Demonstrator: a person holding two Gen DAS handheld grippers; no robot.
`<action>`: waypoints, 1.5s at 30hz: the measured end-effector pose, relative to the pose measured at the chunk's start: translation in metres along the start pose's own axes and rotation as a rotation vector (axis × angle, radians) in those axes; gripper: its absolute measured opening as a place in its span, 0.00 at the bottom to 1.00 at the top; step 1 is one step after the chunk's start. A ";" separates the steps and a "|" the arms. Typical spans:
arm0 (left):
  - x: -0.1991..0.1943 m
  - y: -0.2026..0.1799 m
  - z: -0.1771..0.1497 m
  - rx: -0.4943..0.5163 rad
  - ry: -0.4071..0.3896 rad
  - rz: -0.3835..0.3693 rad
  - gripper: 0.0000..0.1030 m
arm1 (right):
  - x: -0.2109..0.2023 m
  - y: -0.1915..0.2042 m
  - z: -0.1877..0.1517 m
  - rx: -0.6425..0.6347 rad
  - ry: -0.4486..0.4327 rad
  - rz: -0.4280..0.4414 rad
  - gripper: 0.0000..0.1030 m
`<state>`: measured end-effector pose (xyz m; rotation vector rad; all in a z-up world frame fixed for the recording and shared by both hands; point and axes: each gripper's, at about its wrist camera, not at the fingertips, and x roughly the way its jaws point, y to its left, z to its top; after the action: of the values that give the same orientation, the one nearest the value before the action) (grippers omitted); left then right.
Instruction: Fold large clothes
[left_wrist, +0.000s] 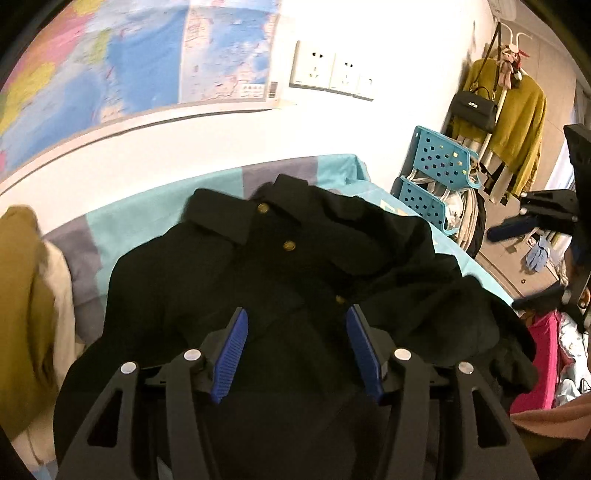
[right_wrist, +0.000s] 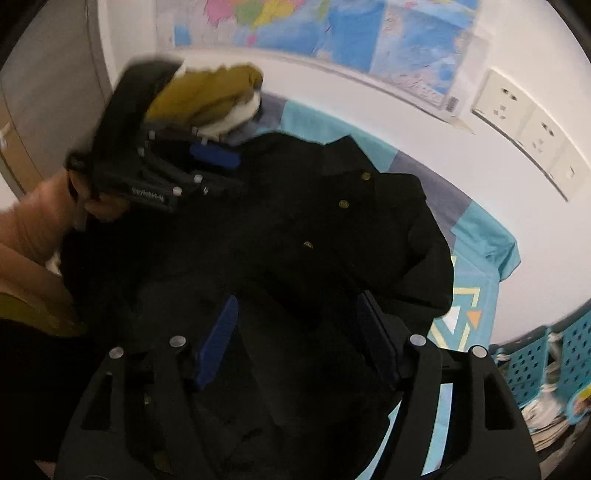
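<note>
Bed (left_wrist: 147, 218) holds a black shirt (left_wrist: 258, 277), collar up for folding; both grippers, left (left_wrist: 297, 354) and right (right_wrist: 297, 343), hover open above it.

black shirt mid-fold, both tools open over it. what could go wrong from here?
1. The black shirt is bunched on its right side, with a sleeve lump near the bed edge; folding now may lock in wrinkles.
2. Neither the left tool nor the right tool grips any cloth, and black on black hides the hem, so a grab may miss.
3. The mustard garment pile lies close; a sweep could drag it.
</note>
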<state>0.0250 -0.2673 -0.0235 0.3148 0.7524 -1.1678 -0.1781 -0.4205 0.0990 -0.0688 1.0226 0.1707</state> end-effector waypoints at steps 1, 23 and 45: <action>0.000 0.000 -0.002 0.005 0.001 -0.007 0.52 | -0.010 -0.007 -0.004 0.038 -0.027 0.004 0.72; -0.029 0.007 -0.016 -0.001 -0.050 -0.077 0.57 | -0.011 0.048 -0.029 0.129 -0.219 0.461 0.12; -0.024 -0.056 -0.043 0.127 0.020 -0.165 0.69 | 0.055 -0.066 -0.036 0.449 -0.184 0.346 0.55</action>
<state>-0.0466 -0.2466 -0.0294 0.3757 0.7340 -1.3735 -0.1687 -0.4844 0.0322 0.5258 0.8622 0.2534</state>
